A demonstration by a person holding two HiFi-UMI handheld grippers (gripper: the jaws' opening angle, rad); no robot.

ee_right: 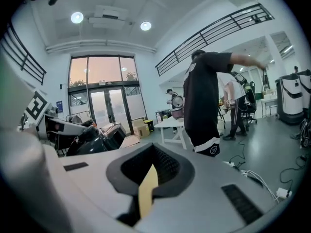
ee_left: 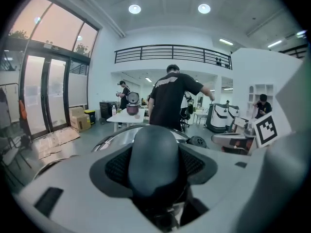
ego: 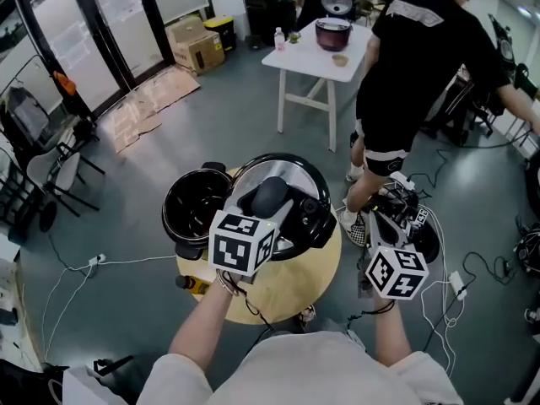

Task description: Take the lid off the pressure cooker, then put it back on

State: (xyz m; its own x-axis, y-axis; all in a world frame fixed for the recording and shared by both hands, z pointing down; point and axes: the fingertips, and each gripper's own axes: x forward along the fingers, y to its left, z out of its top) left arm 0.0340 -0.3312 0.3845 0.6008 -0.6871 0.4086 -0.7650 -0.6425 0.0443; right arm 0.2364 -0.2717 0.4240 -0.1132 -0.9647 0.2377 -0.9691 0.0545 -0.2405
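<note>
Two grippers were in view, one in each hand of the person. The left gripper (ego: 272, 207) had its jaws about half open and clamped on the dark rounded knob (ee_left: 154, 159) at the centre of the pressure cooker lid (ego: 297, 169). In the left gripper view the knob filled the space between the two pads, with the polished rim of the lid showing behind it.

In the head view the lid was off the cooker pot (ego: 192, 205) and sat at the 3 o'clock side of it, its left edge overlapping the pot's right rim. The pot stood open, dark inside, on the 9 o'clock part of the round wooden desk (ego: 287, 298).

The right gripper (ego: 381, 226) was at the 3 o'clock side of the desk, apart from the lid and the pot. Its jaws were drawn together, leaving only a thin slit with a tan strip showing in it. Nothing was held between the pads, and they touched no object.

One person in dark clothing (ego: 422, 66) stood on the floor at 1 o'clock from the desk. At 12 o'clock stood a white desk (ego: 295, 62) carrying a second cooker (ego: 332, 34).
</note>
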